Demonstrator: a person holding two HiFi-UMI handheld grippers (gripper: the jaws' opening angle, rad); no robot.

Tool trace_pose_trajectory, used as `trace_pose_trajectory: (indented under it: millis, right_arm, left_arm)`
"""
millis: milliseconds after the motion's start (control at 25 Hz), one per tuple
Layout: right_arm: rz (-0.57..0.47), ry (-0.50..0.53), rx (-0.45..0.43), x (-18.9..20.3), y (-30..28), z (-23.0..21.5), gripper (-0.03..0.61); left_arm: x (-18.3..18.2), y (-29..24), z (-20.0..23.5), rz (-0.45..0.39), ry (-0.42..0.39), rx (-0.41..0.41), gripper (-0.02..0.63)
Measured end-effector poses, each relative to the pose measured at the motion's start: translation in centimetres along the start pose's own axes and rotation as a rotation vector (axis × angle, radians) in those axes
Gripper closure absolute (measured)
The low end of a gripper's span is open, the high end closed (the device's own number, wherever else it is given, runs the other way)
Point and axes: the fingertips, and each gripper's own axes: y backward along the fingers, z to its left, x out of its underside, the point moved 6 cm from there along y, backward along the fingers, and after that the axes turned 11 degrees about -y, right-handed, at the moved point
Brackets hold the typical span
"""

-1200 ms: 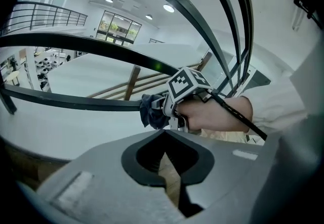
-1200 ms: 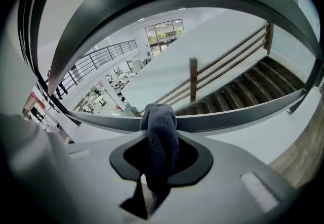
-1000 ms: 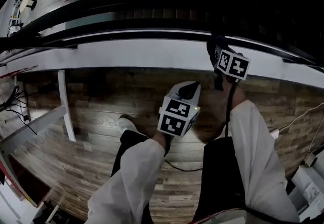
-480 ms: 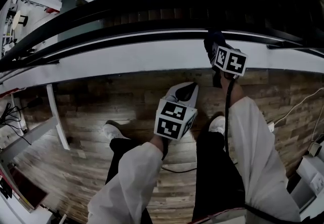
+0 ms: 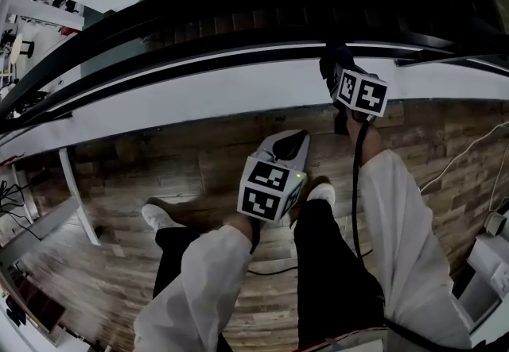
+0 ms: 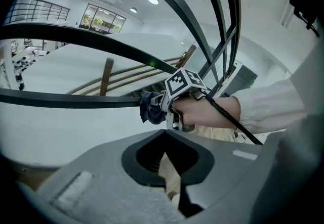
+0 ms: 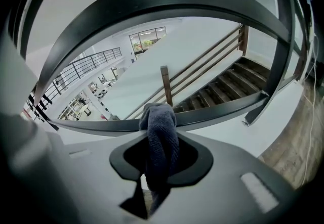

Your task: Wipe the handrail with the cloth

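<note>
A dark handrail (image 5: pixel 199 64) curves across the top of the head view, above a white ledge (image 5: pixel 238 92). My right gripper (image 5: pixel 338 72) is up at that rail, shut on a dark blue cloth (image 5: pixel 331 63) that lies against it. In the right gripper view the cloth (image 7: pixel 161 137) hangs bunched between the jaws, its top touching the handrail (image 7: pixel 223 110). My left gripper (image 5: pixel 296 142) hovers lower, over the floor and apart from the rail, jaws together on nothing. The left gripper view shows the right gripper (image 6: pixel 164 106) and the cloth (image 6: pixel 149 107) at the handrail (image 6: pixel 61 99).
Wooden plank floor (image 5: pixel 183 160) lies under me, with the person's legs and white shoes (image 5: pixel 156 216) on it. A white post (image 5: pixel 73 191) stands at the left. Cables (image 5: pixel 465 156) and white boxes lie at the right. Wooden stairs (image 7: pixel 228 89) descend beyond the rail.
The person has stepped sideways along the rail: the post and floor slid left in view and the feet shifted. My right gripper stays on the rail with the cloth; the left stays low.
</note>
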Motion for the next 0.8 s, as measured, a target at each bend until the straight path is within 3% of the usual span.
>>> trace_pose_trajectory:
  millis: [800]
  right_arm:
    - [-0.039,0.041,0.119,-5.6,1.0,-16.7,0.499]
  left_arm:
    - [-3.5,-11.0,-9.3,-0.035,-0.041,0.09,0.611]
